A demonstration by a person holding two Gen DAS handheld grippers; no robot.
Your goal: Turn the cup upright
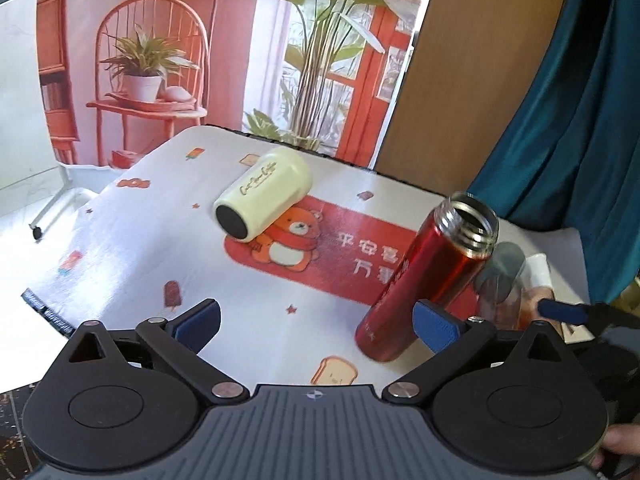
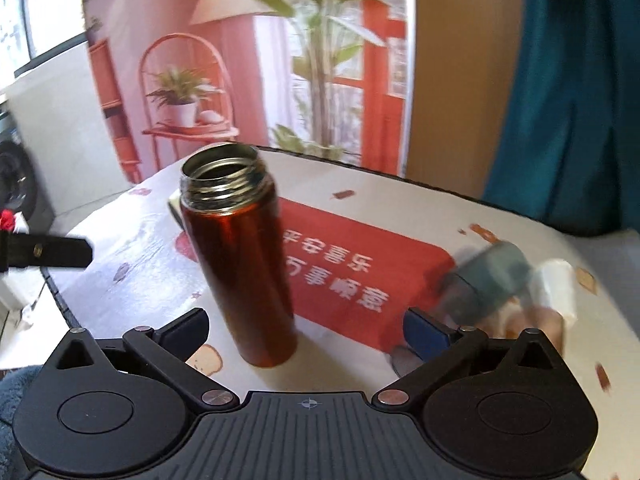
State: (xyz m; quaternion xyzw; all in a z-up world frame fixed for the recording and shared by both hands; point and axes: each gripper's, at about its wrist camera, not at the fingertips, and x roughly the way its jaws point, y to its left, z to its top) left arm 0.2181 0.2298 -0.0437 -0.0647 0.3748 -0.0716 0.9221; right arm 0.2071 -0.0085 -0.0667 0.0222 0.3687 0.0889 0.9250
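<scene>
Left gripper point(image 1: 316, 322): spread, empty, low over table point(image 1: 132, 240). Right gripper point(image 2: 306, 330): spread, empty. Flask point(image 2: 240, 264) upright; cup point(image 1: 262, 200) lying mid-table.

Your left wrist camera looks forward over its spread fingers, close above the table point(image 1: 132, 248). Your right wrist camera faces likewise. Both share the red flask point(image 1: 424, 280) point(image 2: 244, 264), just ahead.

My left gripper point(image 1: 316, 326): fingers wide apart, nothing between. Cream cup point(image 1: 262, 199) on its side ahead, slightly left, dark base facing me. Red flask point(image 1: 424, 280) upright, lidless, just beyond right finger point(image 1: 438, 326). Patterned tablecloth point(image 1: 132, 248) beneath.
</scene>
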